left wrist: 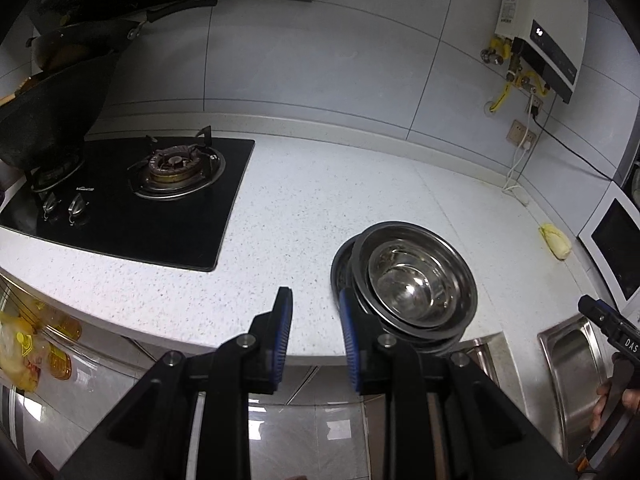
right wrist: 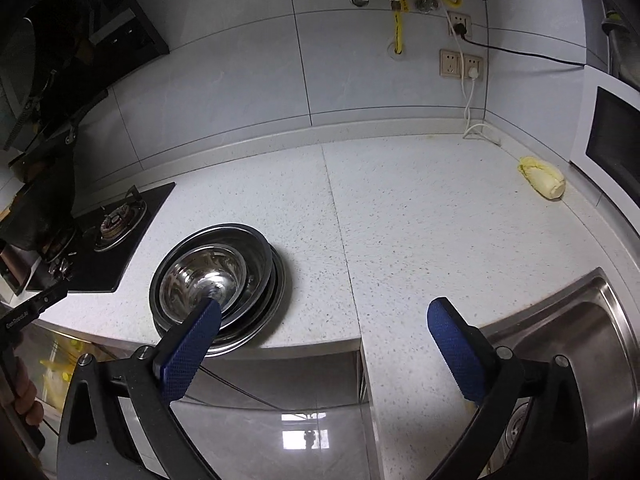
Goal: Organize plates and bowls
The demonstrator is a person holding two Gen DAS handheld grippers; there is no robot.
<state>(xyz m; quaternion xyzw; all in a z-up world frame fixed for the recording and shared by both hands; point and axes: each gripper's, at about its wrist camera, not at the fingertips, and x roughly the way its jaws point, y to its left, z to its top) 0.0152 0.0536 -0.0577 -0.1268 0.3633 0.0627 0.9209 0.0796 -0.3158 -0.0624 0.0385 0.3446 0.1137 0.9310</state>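
A white speckled kitchen counter runs along a grey tiled wall. Near its front edge sits a stack of shiny steel bowls and plates. The smallest bowl is on top, with wider bowls under it and flat plates at the bottom. The stack stands alone, and nothing holds it.

The left gripper hangs in the air in front of the counter edge, just left of the stack. Its blue pads have a small gap between them, with nothing in it. The right gripper also hangs in front of the counter edge. Its jaws are spread very wide and hold nothing. In its own view, the left pad covers part of the stack.

Left of the stack is a black gas stove with a dark wok on it. To the right is a steel sink. Farther back, near the corner, lies a yellow cabbage. A water heater hangs on the wall.
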